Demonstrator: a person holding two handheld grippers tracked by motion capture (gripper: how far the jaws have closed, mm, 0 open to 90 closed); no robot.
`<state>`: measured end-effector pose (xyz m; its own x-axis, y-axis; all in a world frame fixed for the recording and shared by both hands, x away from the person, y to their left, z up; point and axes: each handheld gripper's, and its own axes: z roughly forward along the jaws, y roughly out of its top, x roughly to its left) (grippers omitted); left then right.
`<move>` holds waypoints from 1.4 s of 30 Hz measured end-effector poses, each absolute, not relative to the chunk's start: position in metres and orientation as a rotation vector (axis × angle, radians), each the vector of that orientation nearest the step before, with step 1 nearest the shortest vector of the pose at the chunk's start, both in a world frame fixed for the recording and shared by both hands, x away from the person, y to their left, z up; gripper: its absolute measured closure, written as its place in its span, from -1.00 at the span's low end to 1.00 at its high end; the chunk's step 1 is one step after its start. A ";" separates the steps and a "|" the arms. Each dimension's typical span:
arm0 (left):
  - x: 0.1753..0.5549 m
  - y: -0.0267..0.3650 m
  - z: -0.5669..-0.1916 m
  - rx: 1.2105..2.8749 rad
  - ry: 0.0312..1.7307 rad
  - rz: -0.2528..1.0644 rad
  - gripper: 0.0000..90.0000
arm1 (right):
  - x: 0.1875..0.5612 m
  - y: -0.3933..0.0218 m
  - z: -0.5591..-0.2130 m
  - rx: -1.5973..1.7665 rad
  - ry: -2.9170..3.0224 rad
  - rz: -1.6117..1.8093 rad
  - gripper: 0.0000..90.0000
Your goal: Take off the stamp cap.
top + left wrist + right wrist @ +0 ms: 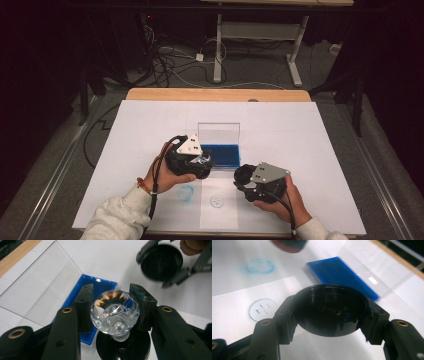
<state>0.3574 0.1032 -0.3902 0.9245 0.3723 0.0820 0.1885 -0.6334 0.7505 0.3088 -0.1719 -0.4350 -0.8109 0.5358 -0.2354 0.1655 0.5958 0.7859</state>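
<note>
My left gripper is shut on a clear faceted knob that stands on a round black base; together they look like a stamp. In the high view the left gripper hovers at the near left corner of the blue ink pad. My right gripper is shut on a shallow round black cap, hollow side up. From above, the right gripper sits to the right of a white paper strip. The cap shows in the left gripper view too.
The ink pad lies in a clear case whose lid stands open behind it. A blue ring print marks the paper strip, and a smudged blue ring marks the white sheet. Cables and desk legs lie beyond the table.
</note>
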 end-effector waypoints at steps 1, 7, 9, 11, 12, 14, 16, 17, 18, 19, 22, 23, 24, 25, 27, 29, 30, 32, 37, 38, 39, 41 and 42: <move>0.357 0.105 -0.391 2.277 0.402 0.312 0.22 | 0.308 -0.177 -0.433 0.569 2.352 1.109 -0.13; 0.356 0.116 -0.392 2.260 0.428 0.322 0.22 | 0.302 -0.201 -0.421 0.611 2.218 1.147 -0.13; 0.356 0.119 -0.392 2.255 0.442 0.338 0.22 | 0.300 -0.212 -0.419 0.642 2.184 1.152 -0.13; 0.356 0.123 -0.392 2.261 0.445 0.348 0.22 | 0.298 -0.219 -0.418 0.652 2.172 1.144 -0.13; 0.356 0.125 -0.392 2.253 0.452 0.347 0.22 | 0.298 -0.219 -0.418 0.652 2.172 1.144 -0.13; 0.356 0.128 -0.391 2.250 0.458 0.350 0.22 | 0.297 -0.225 -0.418 0.667 2.152 1.120 -0.13; 0.356 0.129 -0.390 2.246 0.464 0.358 0.22 | 0.298 -0.236 -0.421 0.704 2.138 1.097 -0.13; 0.356 0.130 -0.390 2.246 0.467 0.360 0.22 | 0.298 -0.240 -0.422 0.720 2.132 1.094 -0.13; 0.356 0.130 -0.390 2.247 0.470 0.364 0.22 | 0.297 -0.243 -0.423 0.730 2.129 1.087 -0.13; 0.356 0.130 -0.389 2.246 0.474 0.366 0.22 | 0.297 -0.246 -0.423 0.738 2.126 1.085 -0.13; 0.358 0.133 -0.389 2.229 0.493 0.371 0.22 | 0.295 -0.253 -0.423 0.762 2.115 1.084 -0.13; 0.358 0.134 -0.389 2.225 0.498 0.371 0.22 | 0.294 -0.256 -0.423 0.773 2.111 1.081 -0.13; 0.359 0.135 -0.389 2.224 0.502 0.370 0.22 | 0.294 -0.259 -0.423 0.778 2.110 1.080 -0.13; 0.360 0.136 -0.389 2.221 0.506 0.371 0.22 | 0.293 -0.261 -0.424 0.790 2.104 1.080 -0.13; 0.360 0.138 -0.388 2.212 0.508 0.375 0.22 | 0.291 -0.266 -0.424 0.809 2.098 1.081 -0.13; 0.360 0.140 -0.387 2.207 0.509 0.379 0.22 | 0.291 -0.270 -0.426 0.825 2.096 1.078 -0.13; 0.361 0.141 -0.387 2.200 0.509 0.379 0.22 | 0.291 -0.270 -0.426 0.825 2.096 1.078 -0.13; 0.362 0.143 -0.386 2.193 0.515 0.383 0.22 | 0.291 -0.273 -0.427 0.842 2.098 1.075 -0.13; 0.367 0.142 -0.384 2.167 0.519 0.375 0.22 | 0.293 -0.274 -0.429 0.854 2.104 1.081 -0.13; 0.368 0.140 -0.381 2.159 0.513 0.374 0.22 | 0.293 -0.274 -0.429 0.852 2.106 1.079 -0.13; 0.368 0.140 -0.381 2.159 0.513 0.374 0.22 | 0.293 -0.273 -0.429 0.851 2.109 1.082 -0.13; 0.370 0.138 -0.377 2.147 0.500 0.381 0.22 | 0.293 -0.272 -0.429 0.847 2.111 1.082 -0.13; 0.371 0.137 -0.375 2.143 0.496 0.391 0.22 | 0.293 -0.271 -0.429 0.844 2.120 1.085 -0.13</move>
